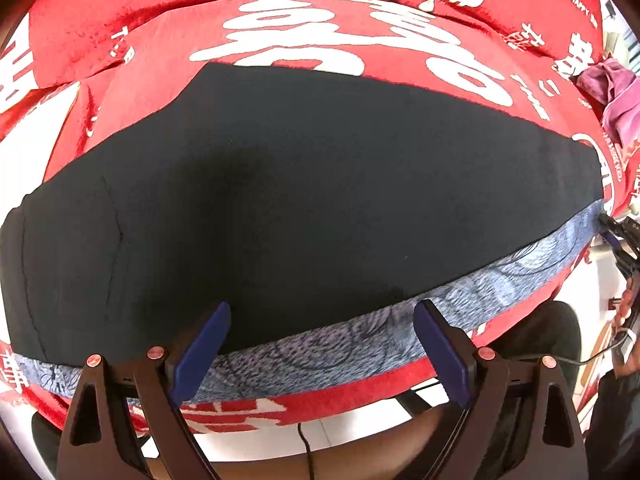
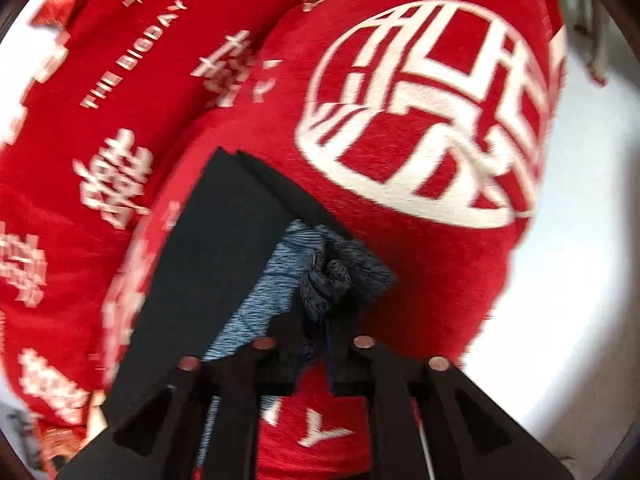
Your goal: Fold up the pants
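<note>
Pants: dark navy, folded flat into a broad panel, lying on the red blanket. A blue-grey patterned layer shows as a strip along the near edge; whether lining or another garment cannot be told.

Red blanket: plush, printed with large white characters and lettering, covering the work surface beneath the pants.

Left gripper: jaws spread wide, nothing between them, hovering over the near edge of the pants; blue pads visible.

Right gripper: at the right end of the pants, jaws narrowly apart with a bunch of blue-grey fabric between them. View blurred; whether the pads press the cloth cannot be told.

Purple cloth: crumpled, at the far right edge of the blanket.
</note>
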A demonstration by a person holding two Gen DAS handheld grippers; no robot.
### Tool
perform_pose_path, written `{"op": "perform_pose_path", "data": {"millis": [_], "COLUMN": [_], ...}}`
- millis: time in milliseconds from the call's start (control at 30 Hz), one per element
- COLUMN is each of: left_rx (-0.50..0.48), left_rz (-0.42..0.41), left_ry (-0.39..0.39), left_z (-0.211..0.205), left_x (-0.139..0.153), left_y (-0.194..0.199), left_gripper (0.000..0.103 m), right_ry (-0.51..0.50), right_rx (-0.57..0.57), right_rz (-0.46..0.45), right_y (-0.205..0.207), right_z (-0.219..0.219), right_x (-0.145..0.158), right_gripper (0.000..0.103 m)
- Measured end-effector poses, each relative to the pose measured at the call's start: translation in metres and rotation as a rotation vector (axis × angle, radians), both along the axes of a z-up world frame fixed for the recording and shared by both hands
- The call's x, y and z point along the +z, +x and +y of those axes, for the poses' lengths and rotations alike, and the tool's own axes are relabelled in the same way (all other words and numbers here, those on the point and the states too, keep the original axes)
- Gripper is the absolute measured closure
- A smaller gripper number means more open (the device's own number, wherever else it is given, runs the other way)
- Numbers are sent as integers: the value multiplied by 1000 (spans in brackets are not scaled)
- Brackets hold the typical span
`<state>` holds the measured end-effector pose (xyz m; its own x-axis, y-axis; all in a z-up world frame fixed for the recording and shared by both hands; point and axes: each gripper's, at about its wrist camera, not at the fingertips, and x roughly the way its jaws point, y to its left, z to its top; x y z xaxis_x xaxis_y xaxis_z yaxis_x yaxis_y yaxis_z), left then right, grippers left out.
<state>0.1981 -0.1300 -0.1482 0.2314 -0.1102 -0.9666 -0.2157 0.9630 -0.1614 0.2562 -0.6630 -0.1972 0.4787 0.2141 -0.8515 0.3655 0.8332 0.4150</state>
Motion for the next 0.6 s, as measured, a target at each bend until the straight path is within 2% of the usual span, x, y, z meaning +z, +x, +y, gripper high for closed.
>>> {"op": "perform_pose_path", "data": {"millis": [67, 100, 133, 167, 200, 233, 267, 300, 367, 433, 500, 533, 567, 600], "left_rx": [-4, -6, -9, -9, -8, -6, -4, -2, 7, 22, 34, 40, 47, 49], "left_rz": [-6, -7, -8, -9, -9, -9, -8, -6, -1, 1, -3, -6, -8, -7], "left_ry": [-4, -7, -9, -7, -2, 1, 3, 8, 19, 23, 23, 21, 19, 19], "left_z": [-3, -5, -7, -10, -13, -15, -16, -18, -17, -12, -7, -6, -4, -4], "left_x": [2, 2, 2, 2, 1, 0, -1, -2, -4, -8, -9, -10, -10, -10], "left_y": [5, 7, 12, 16, 21, 26, 29, 32, 35, 33, 31, 31, 31, 32], "left_gripper": [11, 11, 11, 11, 11, 11, 11, 11, 11, 11, 11, 11, 11, 11], "right_ry": [-121, -223, -277, -342, -366, -380, -387, -388, -401, -410, -463, -504, -520, -442], "right_rx": [-25, -21, -10, 24, 64, 130, 217, 364, 572, 687, 740, 729, 705, 664], "right_rz": [8, -32, -65, -129, -185, -248, -300, -336, -299, -263, -222, -185, -138, -139], "right_y": [-3, -5, -5, -7, -8, -8, -9, -8, -4, 4, 15, 27, 42, 58], "right_z": [4, 10, 17, 30, 42, 60, 80, 113, 165, 203, 226, 228, 226, 213], "right_x": [19, 37, 49, 66, 77, 86, 91, 90, 76, 58, 33, 20, 7, 1], "right_gripper": [67, 58, 51, 35, 18, 14, 12, 12, 12, 12, 13, 12, 4, 2]}}
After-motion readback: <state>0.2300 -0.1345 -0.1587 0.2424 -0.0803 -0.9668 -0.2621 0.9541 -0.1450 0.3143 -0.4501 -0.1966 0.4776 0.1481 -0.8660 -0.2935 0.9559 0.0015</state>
